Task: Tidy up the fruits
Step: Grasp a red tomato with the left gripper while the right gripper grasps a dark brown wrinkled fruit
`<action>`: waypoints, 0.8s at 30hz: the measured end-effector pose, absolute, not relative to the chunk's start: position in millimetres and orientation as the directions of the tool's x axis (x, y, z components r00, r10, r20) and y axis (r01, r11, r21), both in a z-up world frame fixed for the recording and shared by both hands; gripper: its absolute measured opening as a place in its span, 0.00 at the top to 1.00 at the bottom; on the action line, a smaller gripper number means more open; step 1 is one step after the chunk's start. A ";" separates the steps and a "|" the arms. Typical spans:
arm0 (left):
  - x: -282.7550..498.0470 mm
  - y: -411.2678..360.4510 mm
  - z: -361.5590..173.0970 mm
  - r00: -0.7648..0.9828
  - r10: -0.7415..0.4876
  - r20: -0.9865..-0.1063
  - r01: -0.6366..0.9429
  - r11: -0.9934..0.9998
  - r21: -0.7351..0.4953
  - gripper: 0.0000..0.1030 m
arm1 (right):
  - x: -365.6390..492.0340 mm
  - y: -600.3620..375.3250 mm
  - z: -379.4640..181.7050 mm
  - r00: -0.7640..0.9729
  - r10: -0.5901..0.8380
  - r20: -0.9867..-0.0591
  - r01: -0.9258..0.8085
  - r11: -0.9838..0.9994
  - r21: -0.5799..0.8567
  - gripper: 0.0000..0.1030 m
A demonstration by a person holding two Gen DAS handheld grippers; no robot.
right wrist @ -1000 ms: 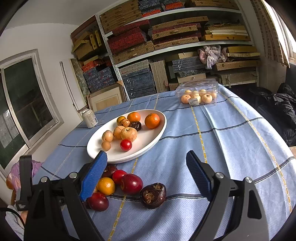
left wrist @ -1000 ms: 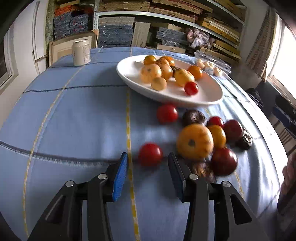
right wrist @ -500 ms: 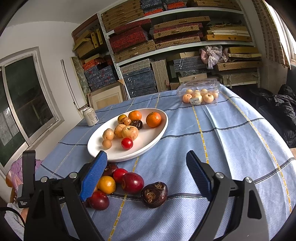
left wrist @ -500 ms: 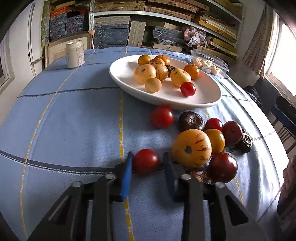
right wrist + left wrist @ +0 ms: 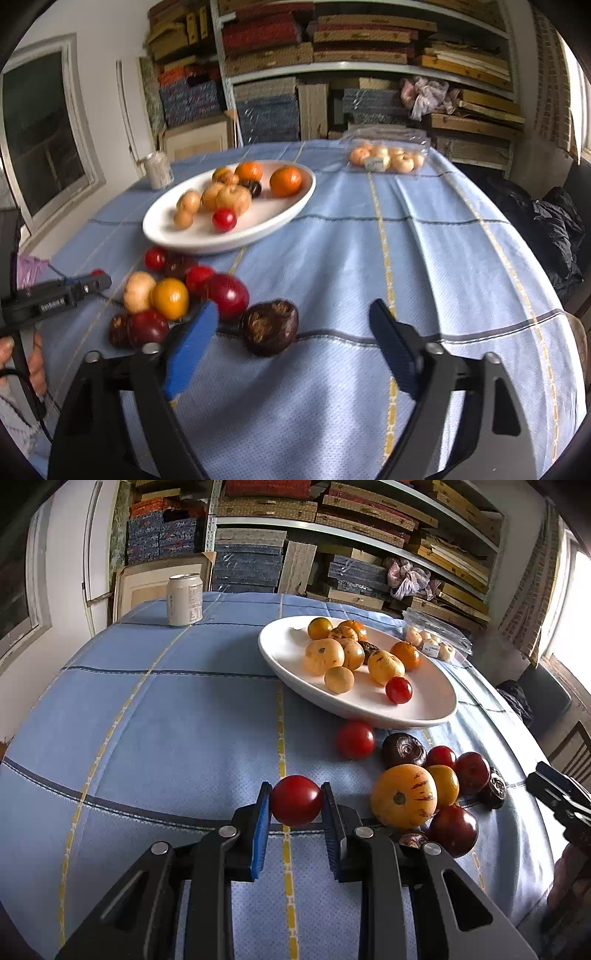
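Left gripper (image 5: 296, 800) pinches a red tomato (image 5: 295, 799) between its blue pads above the blue tablecloth (image 5: 166, 720), likely bound for the white oval plate (image 5: 424, 716) of sorted fruit, while right gripper (image 5: 291, 341) waits spread wide near a dark mangosteen (image 5: 270, 327)
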State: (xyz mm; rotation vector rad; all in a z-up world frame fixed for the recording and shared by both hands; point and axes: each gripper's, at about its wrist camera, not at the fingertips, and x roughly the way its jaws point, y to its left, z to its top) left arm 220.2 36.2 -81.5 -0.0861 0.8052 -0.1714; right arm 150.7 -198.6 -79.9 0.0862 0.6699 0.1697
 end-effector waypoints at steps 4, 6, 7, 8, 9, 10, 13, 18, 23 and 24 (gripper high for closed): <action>216.5 33.4 -77.4 0.693 -0.190 -0.696 0.135 0.982 -0.133 0.74 | 154.4 -189.4 -87.6 0.754 0.168 -0.635 -0.143 0.986 0.090 0.32; 215.9 33.6 -77.1 0.691 -0.197 -0.696 0.140 0.980 -0.139 0.74 | 158.2 -185.6 -91.5 0.740 0.167 -0.652 -0.153 0.985 0.079 0.35; 215.7 33.2 -77.6 0.690 -0.199 -0.696 0.142 0.980 -0.140 0.74 | 159.8 -184.5 -92.7 0.734 0.170 -0.658 -0.157 0.984 0.079 0.36; 215.2 32.7 -77.5 0.690 -0.200 -0.696 0.144 0.980 -0.140 0.74 | 161.6 -182.9 -93.4 0.728 0.172 -0.663 -0.161 0.984 0.078 0.39; 215.0 32.3 -77.6 0.690 -0.202 -0.696 0.146 0.979 -0.139 0.74 | 163.9 -181.1 -95.4 0.720 0.172 -0.672 -0.165 0.984 0.075 0.43; 214.9 31.6 -77.7 0.689 -0.203 -0.695 0.148 0.979 -0.139 0.74 | 166.3 -180.2 -96.7 0.712 0.172 -0.681 -0.168 0.983 0.073 0.45; 215.0 30.6 -78.2 0.687 -0.208 -0.697 0.152 0.978 -0.141 0.74 | 174.4 -173.7 -103.3 0.676 0.171 -0.717 -0.183 0.981 0.062 0.58; 214.7 30.8 -78.8 0.685 -0.209 -0.698 0.153 0.978 -0.143 0.74 | 182.4 -165.8 -109.3 0.652 0.160 -0.741 -0.192 0.981 0.043 0.58; 215.9 30.1 -81.7 0.680 -0.208 -0.703 0.152 0.978 -0.143 0.74 | 190.9 -164.9 -114.7 0.616 0.162 -0.771 -0.192 0.980 0.052 0.56; 216.2 30.3 -82.1 0.679 -0.208 -0.704 0.151 0.978 -0.144 0.74 | 190.5 -165.2 -114.5 0.619 0.162 -0.769 -0.192 0.980 0.052 0.56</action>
